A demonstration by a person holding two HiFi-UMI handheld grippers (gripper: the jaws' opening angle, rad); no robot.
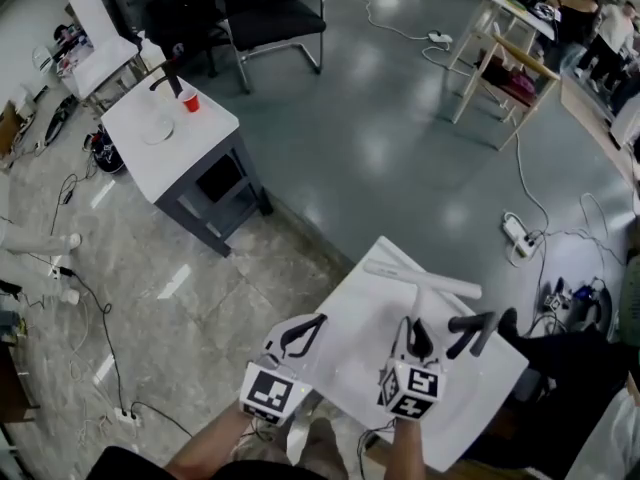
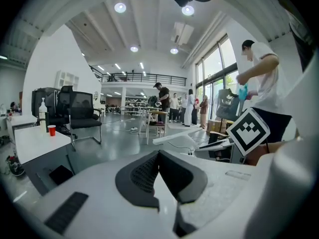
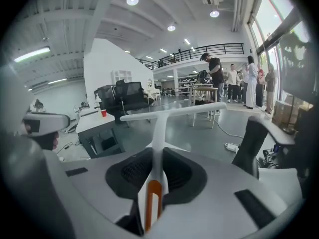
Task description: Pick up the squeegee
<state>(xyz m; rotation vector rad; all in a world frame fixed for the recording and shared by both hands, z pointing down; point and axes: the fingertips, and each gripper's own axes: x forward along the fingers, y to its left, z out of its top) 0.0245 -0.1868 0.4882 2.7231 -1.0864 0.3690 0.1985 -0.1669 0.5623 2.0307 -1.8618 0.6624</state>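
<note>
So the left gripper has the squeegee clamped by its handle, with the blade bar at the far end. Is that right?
Not the left one. The right gripper has the squeegee clamped by its handle, with the blade bar at the far end. The right gripper view shows the handle between its jaws. The left gripper is shut on nothing.

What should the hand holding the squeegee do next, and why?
Probably raise it a bit higher: the right gripper has its fingers shut on the squeegee by its handle, and the blade hangs over the white table, so a small lift would clear it.
</note>
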